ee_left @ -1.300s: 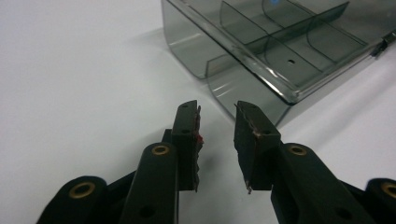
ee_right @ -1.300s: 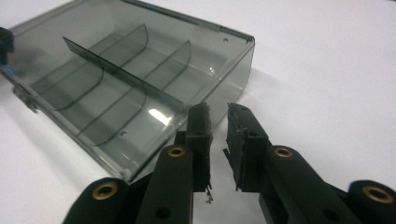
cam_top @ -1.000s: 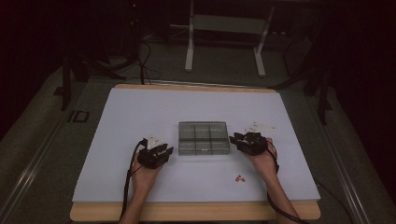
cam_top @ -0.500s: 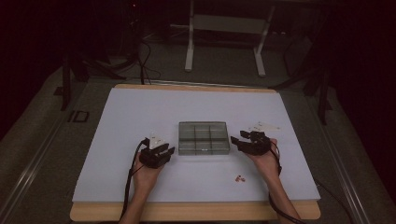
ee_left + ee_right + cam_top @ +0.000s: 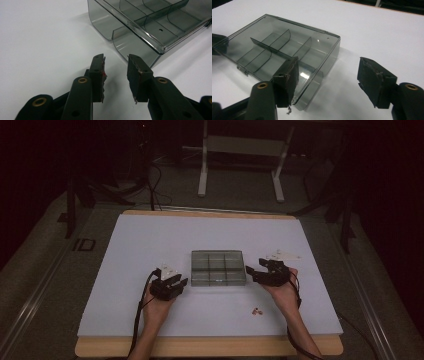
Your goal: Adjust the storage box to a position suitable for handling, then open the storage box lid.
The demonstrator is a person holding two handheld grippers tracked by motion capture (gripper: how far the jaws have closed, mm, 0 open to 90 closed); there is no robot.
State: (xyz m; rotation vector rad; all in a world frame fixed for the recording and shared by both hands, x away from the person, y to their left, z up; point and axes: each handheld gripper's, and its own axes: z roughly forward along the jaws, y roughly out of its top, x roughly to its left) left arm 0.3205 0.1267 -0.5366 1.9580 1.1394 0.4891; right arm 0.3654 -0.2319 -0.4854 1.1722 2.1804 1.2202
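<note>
A smoky clear plastic box point(image 5: 218, 267) with inner dividers lies shut in the middle of the white table. My left gripper point(image 5: 176, 283) rests at the box's near left corner, and in the left gripper view its jaws point(image 5: 115, 58) stand partly open with nothing between them and the box point(image 5: 150, 25) just beyond. My right gripper point(image 5: 251, 271) sits at the box's right edge. Its jaws point(image 5: 329, 60) have just been opening and now stand wide. The box's corner point(image 5: 329, 47) lies just ahead of them, and the pads touch nothing.
A few small reddish pieces point(image 5: 257, 310) lie on the white sheet point(image 5: 150, 235) near the right forearm. Small white pieces point(image 5: 283, 254) lie behind the right gripper. The table's wooden edge point(image 5: 210, 347) runs along the front, with dark floor and stand legs beyond.
The right gripper's jaws have spread wider beside the box's right edge, and the hand has settled slightly lower. The left hand and the box have not moved.
</note>
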